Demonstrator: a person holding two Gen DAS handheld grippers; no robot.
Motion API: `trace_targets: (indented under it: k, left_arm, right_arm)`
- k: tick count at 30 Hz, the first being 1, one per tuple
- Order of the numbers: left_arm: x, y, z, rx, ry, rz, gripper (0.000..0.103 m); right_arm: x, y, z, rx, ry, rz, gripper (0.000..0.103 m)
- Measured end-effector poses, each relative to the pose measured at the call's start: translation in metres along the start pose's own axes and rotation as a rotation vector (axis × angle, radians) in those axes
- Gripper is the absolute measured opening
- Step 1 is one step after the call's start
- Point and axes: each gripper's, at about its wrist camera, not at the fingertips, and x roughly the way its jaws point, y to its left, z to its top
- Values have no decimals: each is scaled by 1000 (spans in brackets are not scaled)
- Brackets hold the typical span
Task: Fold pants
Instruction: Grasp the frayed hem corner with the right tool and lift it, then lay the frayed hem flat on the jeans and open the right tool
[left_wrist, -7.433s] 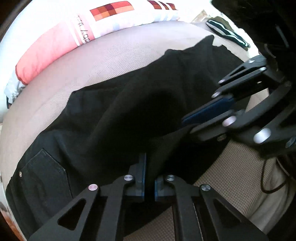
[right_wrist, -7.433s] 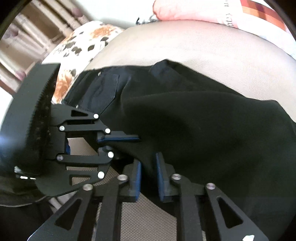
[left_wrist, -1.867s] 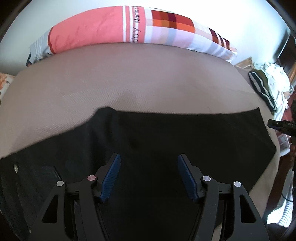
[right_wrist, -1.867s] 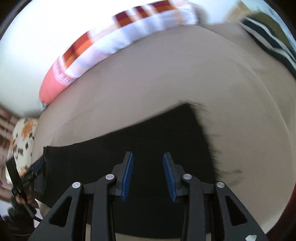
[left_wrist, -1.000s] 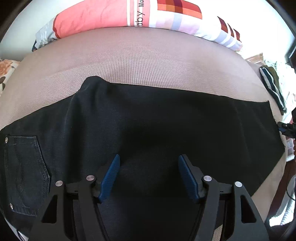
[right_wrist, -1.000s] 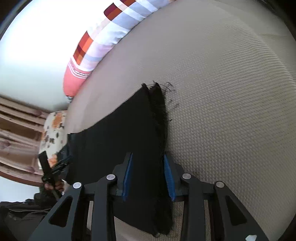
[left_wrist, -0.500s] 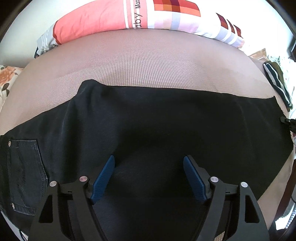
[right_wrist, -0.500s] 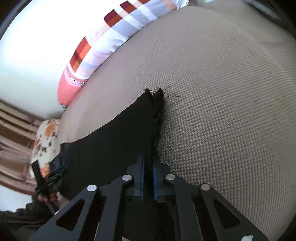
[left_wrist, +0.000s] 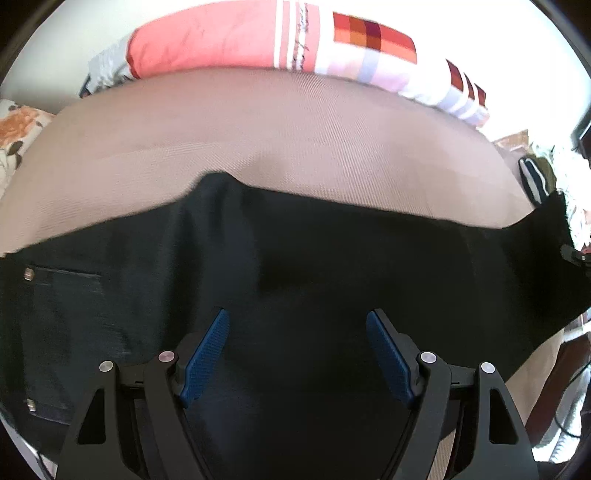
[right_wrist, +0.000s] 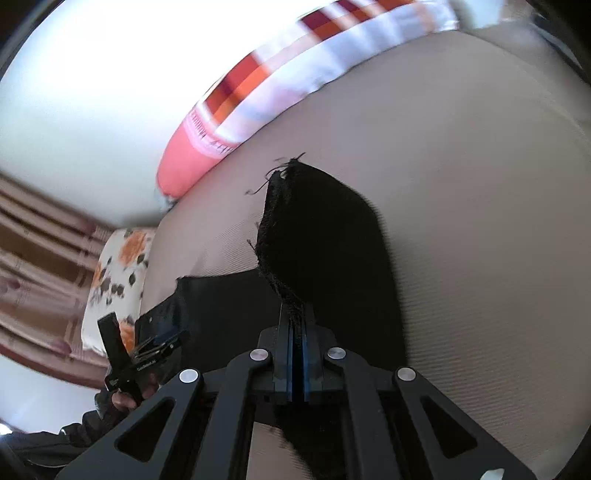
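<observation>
Black pants lie lengthwise across a beige bed, with a back pocket at the left. My left gripper hovers over the middle of the pants, open, with nothing between its blue pads. In the right wrist view my right gripper is shut on the frayed hem end of the pants, which is lifted off the bed and curls up above the fingers. The left gripper shows small at the far left of that view, in a hand.
A long pillow in coral, white and checks lies along the bed's far edge. A flowered cushion sits at the left end. Striped dark clothing lies at the right end of the bed. A white wall is behind.
My right gripper closed on the hem end of the pants and has lifted it up and leftward off the bed. The left gripper stays open and has pulled back slightly.
</observation>
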Motion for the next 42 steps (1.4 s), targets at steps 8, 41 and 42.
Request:
trace_targets:
  k: [8,41,42]
  left_arm:
    - [-41,48,3,-26,-48,24,77]
    - [-41,83,-18,-188,129,-352,73]
    - [-36,80,-18,-197,152,-367,69]
  right_arm:
    - [69,84,4,-81,96,67,5]
    - [169,181,-54,-202,199,23,40]
    - [163,174,-55,-197,186,14,40]
